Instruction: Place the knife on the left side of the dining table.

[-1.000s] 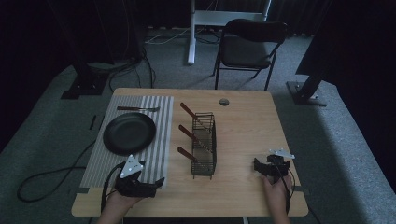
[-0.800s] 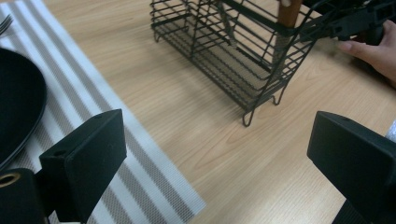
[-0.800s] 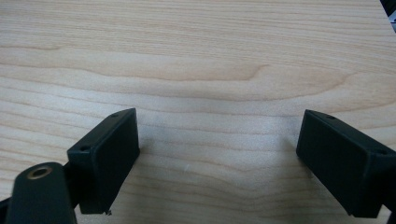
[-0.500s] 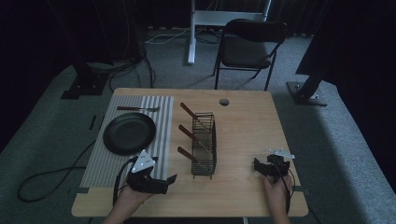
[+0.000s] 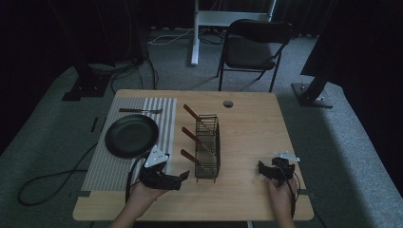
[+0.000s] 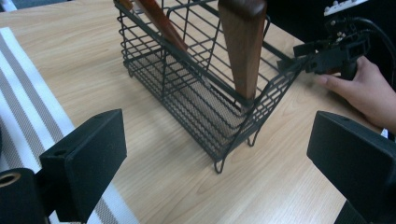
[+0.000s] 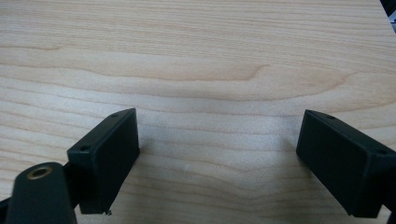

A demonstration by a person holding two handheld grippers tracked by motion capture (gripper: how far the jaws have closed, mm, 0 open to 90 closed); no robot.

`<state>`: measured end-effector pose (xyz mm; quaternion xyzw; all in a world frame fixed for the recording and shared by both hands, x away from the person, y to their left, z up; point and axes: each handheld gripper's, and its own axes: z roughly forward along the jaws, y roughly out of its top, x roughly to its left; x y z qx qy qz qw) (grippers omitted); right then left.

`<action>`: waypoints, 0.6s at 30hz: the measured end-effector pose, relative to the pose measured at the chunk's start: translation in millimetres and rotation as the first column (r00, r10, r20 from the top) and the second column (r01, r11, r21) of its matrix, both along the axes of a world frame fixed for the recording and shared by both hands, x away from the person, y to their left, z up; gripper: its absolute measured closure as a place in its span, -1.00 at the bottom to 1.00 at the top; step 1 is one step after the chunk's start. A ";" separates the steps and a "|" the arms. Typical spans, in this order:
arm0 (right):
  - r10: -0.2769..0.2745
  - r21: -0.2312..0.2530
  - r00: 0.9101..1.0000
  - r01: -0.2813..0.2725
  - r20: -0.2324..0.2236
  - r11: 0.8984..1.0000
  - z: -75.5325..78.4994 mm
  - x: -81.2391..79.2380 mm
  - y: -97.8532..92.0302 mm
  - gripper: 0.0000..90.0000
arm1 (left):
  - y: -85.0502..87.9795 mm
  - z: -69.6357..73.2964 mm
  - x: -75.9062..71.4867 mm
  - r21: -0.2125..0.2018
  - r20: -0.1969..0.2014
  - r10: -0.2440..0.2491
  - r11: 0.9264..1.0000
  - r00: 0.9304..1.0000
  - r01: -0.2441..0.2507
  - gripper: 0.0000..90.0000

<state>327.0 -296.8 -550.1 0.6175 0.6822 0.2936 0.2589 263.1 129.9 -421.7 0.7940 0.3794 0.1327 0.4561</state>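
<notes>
A black wire basket (image 5: 207,147) stands mid-table and holds three wooden-handled utensils (image 5: 190,156) that lean to the left. My left gripper (image 5: 183,176) is open at the basket's near left corner, pointing at it. In the left gripper view the basket (image 6: 187,84) and one thick wooden handle (image 6: 243,42) sit just beyond my open left gripper (image 6: 215,154), with nothing between the jaws. My right gripper (image 5: 263,169) rests near the front right of the table, pointing left. In the right gripper view, my right gripper (image 7: 217,144) is open over bare wood.
A black plate (image 5: 131,135) lies on a grey striped mat (image 5: 102,166) at the left, with a slim utensil (image 5: 140,110) at the mat's far end. A small round disc (image 5: 228,103) sits near the table's far edge. A chair (image 5: 252,47) stands behind the table (image 5: 247,128).
My left gripper has moved right, off the striped mat's edge and up to the basket's near corner. The right gripper has stayed in place.
</notes>
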 end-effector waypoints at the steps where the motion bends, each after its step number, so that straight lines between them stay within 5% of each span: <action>1: 0.000 0.000 1.000 0.000 0.000 1.000 0.0 0.0 0.0 -0.73 | -1.9 1.3 0.8 -0.006 0.001 -0.001 1.000 1.000 0.001 -0.88; 9: 0.000 0.000 1.000 0.000 0.000 1.000 0.0 0.0 0.1 -0.73 | -14.3 4.5 10.4 0.001 -0.017 -0.001 1.000 1.000 0.001 -0.87; 18: 0.000 0.000 1.000 0.000 0.000 1.000 0.0 0.0 0.1 -0.73 | -18.1 0.3 17.7 -0.060 -0.018 -0.012 0.998 1.000 0.011 -0.29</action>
